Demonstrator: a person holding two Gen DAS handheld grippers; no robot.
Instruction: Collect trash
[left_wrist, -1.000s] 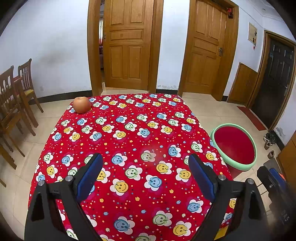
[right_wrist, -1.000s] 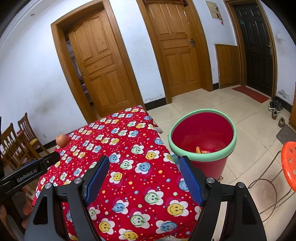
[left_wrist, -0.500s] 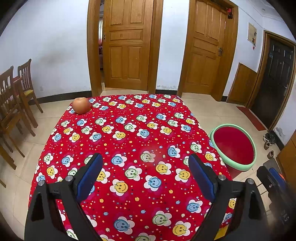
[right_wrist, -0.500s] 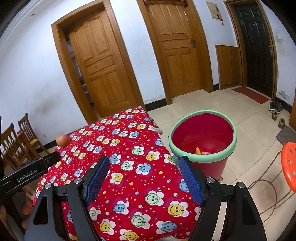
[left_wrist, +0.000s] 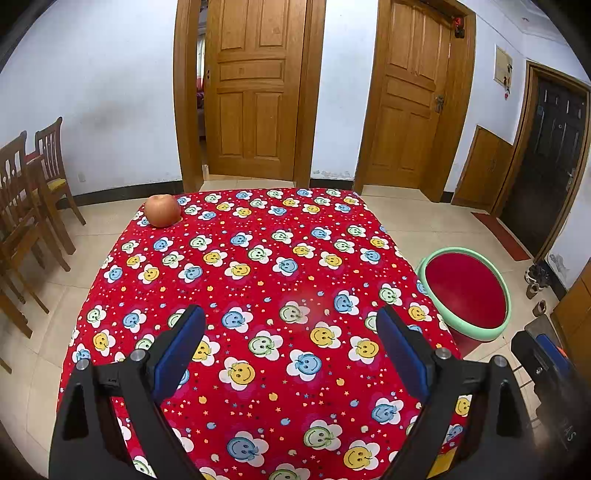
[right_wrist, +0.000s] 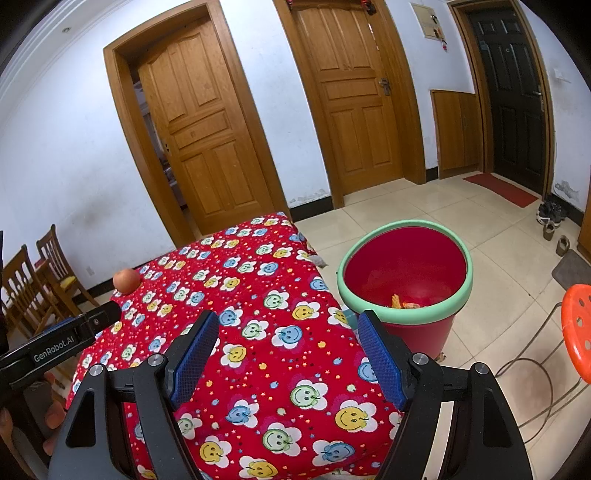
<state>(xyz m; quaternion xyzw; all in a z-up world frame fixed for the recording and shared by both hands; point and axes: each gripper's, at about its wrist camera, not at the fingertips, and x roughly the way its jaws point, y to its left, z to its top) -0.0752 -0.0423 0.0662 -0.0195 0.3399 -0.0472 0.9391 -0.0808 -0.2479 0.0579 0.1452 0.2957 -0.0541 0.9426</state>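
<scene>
Reddish-orange skin, smooth and a little shiny, is shown by the apple (left_wrist: 162, 210), the only loose thing left on the surface, so it is judged to be what remains to be collected. It is placed at the far left corner of the red smiley-face tablecloth (left_wrist: 258, 280), close to the edge, and it is also seen small in the right wrist view (right_wrist: 126, 281). It is judged to be firm and rather heavy for its size; it can roll if it is pushed and the skin may slip, so it should be taken across its widest middle, with one pad on each side, and not too hard, because bruising is possible. The left gripper (left_wrist: 290, 334) is held above the near part of the surface, its jaws spread wide with nothing between them, well apart from the apple. The right gripper (right_wrist: 286, 343) has its jaws wide apart too and is also empty, near the right edge of the surface. Beside that edge, on the tiled floor, the red bin with the green rim (right_wrist: 406, 317) is standing, and some orange scraps (right_wrist: 404, 303) are already lying inside it.
</scene>
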